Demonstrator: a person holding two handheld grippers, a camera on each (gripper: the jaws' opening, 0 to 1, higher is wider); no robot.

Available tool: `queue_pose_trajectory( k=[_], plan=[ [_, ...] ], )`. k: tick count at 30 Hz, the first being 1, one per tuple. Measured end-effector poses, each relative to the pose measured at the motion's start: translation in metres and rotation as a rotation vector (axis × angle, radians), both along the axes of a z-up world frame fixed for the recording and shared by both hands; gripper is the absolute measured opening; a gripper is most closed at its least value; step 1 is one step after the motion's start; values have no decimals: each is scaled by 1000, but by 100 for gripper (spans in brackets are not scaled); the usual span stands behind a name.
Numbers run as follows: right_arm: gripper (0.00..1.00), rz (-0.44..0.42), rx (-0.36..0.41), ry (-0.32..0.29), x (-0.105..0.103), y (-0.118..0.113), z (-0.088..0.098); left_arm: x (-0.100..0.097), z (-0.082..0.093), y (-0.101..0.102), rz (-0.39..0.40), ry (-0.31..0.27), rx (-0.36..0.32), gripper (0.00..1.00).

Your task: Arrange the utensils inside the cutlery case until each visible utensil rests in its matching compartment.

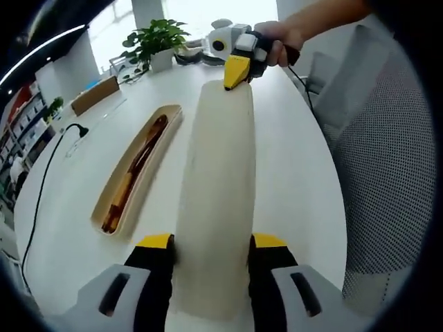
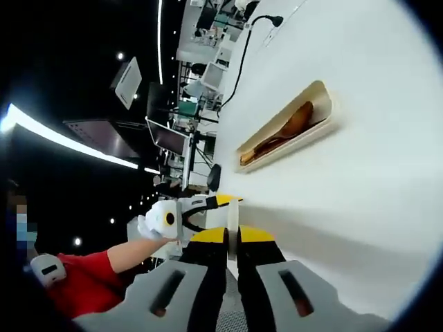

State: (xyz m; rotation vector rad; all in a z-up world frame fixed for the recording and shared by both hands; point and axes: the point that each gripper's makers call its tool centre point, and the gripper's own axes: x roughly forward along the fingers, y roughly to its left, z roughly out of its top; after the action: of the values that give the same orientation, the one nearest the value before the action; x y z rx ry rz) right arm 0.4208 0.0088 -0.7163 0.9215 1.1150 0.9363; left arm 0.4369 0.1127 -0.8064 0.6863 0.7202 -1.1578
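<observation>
- Left gripper [image 1: 211,250] in the left gripper view: jaws set wide, one on each side of the near end of a long cream lid [image 1: 216,187], pressed on its long edges, holding it.
- Lid runs lengthwise away from that gripper, flat face up, over the white table [image 1: 291,166].
- Cutlery case tray [image 1: 138,168] lies on the table just beside the lid, on its left in this view, slanted, apart from it, open side up.
- Inside the tray: brown wooden utensils [image 1: 131,173] lying lengthwise; how many and which compartment, cannot tell.
- Far end of the lid: right gripper [image 1: 236,71], yellow tips closed onto the lid's end edge, a person's hand [image 1: 280,43] on its handle.
- Beyond the lid's far end: potted plant [image 1: 155,39] on the table; a black cable [image 1: 43,187] trails left of the tray.
- Right gripper view: right gripper [image 2: 232,237] jaws narrow, pinching the thin edge of the lid [image 2: 233,211].
- Beyond the lid here: the left gripper [image 2: 201,207], held by a hand with a red sleeve [image 2: 93,277].
- The tray [image 2: 287,128] sits well apart on the table [image 2: 374,180], wooden utensils [image 2: 280,133] inside.
</observation>
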Motion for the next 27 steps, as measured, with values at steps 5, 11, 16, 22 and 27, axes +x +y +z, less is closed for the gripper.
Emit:
queue_pose_trajectory(
  k=[5,11,16,22,27],
  plan=[
    [1,-2,-30,-44,19,-1,12,15,19,7,8,-32,-6,42],
    [6,-19,-144,-64,34,-6,15,46,51,11,-21,-79,15,42],
    [8,-88,-260,-69,77,-27,10,70,64,2,-11,-75,11,41],
    [8,-84,-304,-55,111,-37,24,88,77,-6,-27,-16,65,40],
    [9,-117,-338,-37,139,-52,29,104,90,-18,-18,14,65,40]
  ],
)
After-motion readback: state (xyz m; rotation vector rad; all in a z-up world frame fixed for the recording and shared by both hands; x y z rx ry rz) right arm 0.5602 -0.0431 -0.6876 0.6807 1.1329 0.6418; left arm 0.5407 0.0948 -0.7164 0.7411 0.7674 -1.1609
